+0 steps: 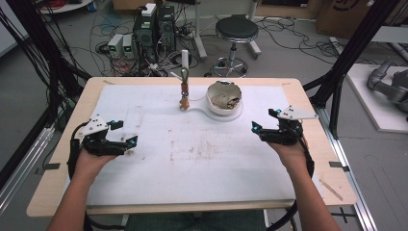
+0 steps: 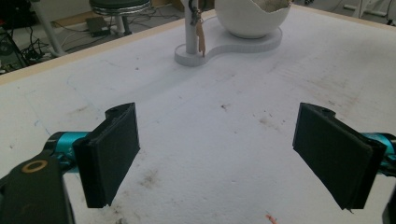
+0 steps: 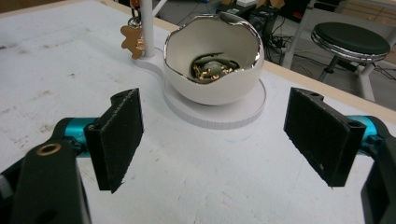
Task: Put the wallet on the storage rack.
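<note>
A white eggshell-shaped bowl (image 1: 224, 100) (image 3: 214, 65) (image 2: 252, 17) with a gilded jagged rim stands on a white base at the table's far middle. Inside it lies a tangle of green and gold jewellery (image 3: 211, 69). Beside it a white post (image 1: 184, 67) (image 3: 147, 28) (image 2: 190, 28) rises from the same base, and a small brown bear-shaped charm (image 3: 132, 41) (image 1: 183, 102) hangs from it. My left gripper (image 1: 123, 133) (image 2: 217, 154) rests open at the table's left, empty. Open and empty too, my right gripper (image 1: 262, 120) (image 3: 215, 142) points at the bowl from the right.
A white mat (image 1: 192, 159) with brown smudges covers the wooden table (image 1: 62, 178). Beyond the far edge stand a black stool (image 1: 236, 30), computer boxes (image 1: 153, 29) and loose cables on the floor. A black frame leg (image 1: 337, 72) stands at the right.
</note>
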`<state>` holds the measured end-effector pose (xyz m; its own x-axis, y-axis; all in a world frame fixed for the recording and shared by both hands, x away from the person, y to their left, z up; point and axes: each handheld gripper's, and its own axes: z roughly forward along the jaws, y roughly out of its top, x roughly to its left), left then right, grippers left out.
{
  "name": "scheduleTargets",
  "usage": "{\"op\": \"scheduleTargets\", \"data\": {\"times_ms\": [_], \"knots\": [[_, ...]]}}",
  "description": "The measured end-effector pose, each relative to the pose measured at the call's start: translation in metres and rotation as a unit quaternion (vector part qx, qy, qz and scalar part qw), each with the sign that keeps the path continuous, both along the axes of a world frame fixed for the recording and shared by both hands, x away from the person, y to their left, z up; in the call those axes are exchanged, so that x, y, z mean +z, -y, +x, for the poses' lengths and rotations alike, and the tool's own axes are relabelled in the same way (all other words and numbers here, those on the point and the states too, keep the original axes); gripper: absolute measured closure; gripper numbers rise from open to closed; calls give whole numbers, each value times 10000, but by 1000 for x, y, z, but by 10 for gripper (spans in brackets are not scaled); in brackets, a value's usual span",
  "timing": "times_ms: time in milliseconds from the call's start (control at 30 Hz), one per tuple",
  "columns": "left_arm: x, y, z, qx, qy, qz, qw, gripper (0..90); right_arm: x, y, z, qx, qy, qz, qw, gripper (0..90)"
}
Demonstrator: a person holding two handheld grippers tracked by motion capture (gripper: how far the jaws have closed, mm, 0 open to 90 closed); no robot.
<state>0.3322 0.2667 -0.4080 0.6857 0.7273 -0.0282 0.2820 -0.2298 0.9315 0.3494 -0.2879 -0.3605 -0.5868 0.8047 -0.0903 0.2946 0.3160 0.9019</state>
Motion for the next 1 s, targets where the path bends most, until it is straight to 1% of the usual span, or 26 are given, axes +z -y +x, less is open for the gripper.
{"op": "scheduleTargets", "data": {"times_ms": [67, 133, 200, 300, 400, 433, 500, 600, 633, 667, 767, 1000], "knots": [[-1, 0, 0, 3, -7, -24, 10000, 146, -9, 3, -2, -58, -47, 106, 9999, 203], [-2, 0, 0, 24, -19, -31, 10000, 146, -17, 6, -4, -82, -45, 132, 9999, 203], [-2, 0, 1, 46, -13, -47, 10000, 145, -23, 7, -5, -101, -105, 152, 9998, 203], [-2, -1, 1, 61, 22, -91, 9999, 146, -31, 8, -7, -102, -85, 127, 9998, 203], [-3, -2, 1, 103, 32, -121, 9999, 146, -38, 10, -9, -96, -140, 132, 9998, 203], [-3, -2, 2, 109, 28, -135, 9998, 146, -40, 11, -9, -117, -179, 113, 9997, 203], [-3, -2, 2, 106, 30, -155, 9998, 146, -40, 12, -10, -129, -173, 107, 9997, 203], [-4, -2, 2, 108, 34, -153, 9998, 146, -40, 16, -11, -157, -88, 113, 9998, 203], [-5, -2, 2, 106, 29, -158, 9998, 146, -40, 16, -12, -184, -123, 122, 9997, 203], [-5, -2, 2, 97, 27, -143, 9998, 146, -40, 18, -11, -199, -88, 104, 9997, 203], [-6, -1, 3, 80, 18, -162, 9998, 146, -42, 21, -11, -252, -127, 89, 9996, 203], [-6, -1, 3, 59, 27, -163, 9998, 146, -42, 20, -11, -289, -137, 72, 9995, 203]]}}
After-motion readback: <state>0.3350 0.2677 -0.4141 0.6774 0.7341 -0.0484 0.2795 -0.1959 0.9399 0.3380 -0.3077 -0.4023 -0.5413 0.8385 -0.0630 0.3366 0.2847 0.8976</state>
